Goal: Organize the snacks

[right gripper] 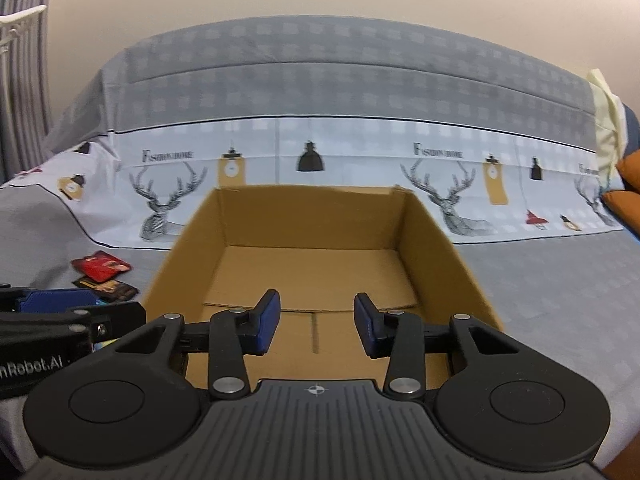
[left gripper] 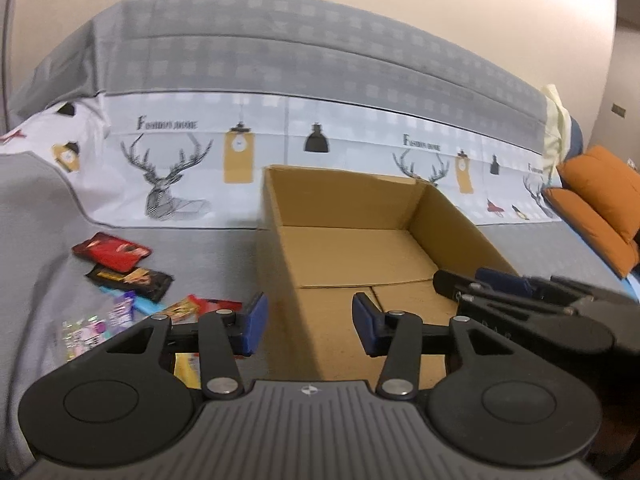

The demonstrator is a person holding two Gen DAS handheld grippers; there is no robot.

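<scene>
Several snack packets (left gripper: 120, 276) were seen scattered on the grey bed cover (left gripper: 36, 240), left of an empty cardboard box (left gripper: 360, 240). Both grippers were found partly open with nothing between the pads. The left gripper (left gripper: 306, 326) was positioned over the box's left wall, just right of the packets, and was judged the nearer. The right gripper (right gripper: 316, 326) was held over the box interior.
</scene>
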